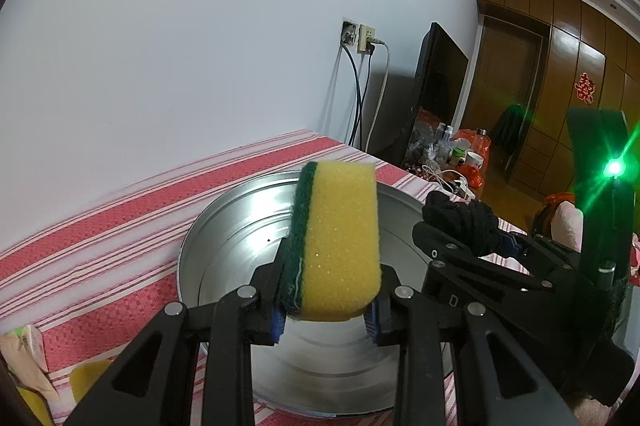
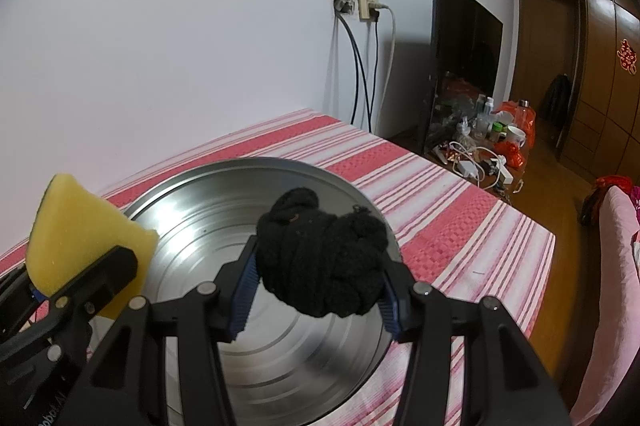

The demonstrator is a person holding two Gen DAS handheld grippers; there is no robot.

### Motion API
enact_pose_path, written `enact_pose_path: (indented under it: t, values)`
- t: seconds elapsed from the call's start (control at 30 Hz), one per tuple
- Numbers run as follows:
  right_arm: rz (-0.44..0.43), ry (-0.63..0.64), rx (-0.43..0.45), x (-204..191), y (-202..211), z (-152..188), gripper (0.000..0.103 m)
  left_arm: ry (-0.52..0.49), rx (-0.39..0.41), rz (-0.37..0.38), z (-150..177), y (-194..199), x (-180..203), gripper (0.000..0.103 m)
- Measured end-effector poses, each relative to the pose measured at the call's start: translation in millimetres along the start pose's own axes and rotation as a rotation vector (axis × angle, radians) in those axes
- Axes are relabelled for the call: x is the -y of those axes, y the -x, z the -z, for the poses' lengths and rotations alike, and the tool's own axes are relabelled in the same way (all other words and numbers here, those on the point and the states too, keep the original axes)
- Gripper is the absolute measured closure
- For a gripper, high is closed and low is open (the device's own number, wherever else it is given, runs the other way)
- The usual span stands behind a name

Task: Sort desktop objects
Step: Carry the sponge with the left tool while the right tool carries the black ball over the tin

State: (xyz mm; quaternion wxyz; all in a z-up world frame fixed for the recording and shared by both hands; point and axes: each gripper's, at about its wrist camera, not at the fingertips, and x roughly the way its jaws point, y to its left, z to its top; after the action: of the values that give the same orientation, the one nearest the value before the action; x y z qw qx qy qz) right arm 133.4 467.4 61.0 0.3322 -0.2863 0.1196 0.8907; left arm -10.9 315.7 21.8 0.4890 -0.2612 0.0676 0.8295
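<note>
Red-striped tablecloth [image 2: 440, 210] under steel basin [image 2: 224, 186]: left gripper [image 1: 326, 318] clamps sponge [image 1: 340, 242], right gripper [image 2: 316, 290] clamps black knit bundle [image 2: 324, 258]; lower inside rim, then release.

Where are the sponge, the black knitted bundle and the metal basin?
sponge [image 1: 340, 246]: left wrist view, on its yellow foam face.
black knitted bundle [image 2: 324, 258]: right wrist view, on the middle of the wool.
metal basin [image 2: 192, 222]: right wrist view, on its bare inner wall at left.
</note>
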Motion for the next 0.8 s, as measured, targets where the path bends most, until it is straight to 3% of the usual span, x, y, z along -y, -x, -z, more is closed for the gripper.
enact_pose_path:
  t: [0.8]
  values:
    - [0.004,0.008,0.001,-2.5,-1.5,0.8,0.050,0.007,-0.003,0.005,-1.2,-1.6,-1.5,0.071]
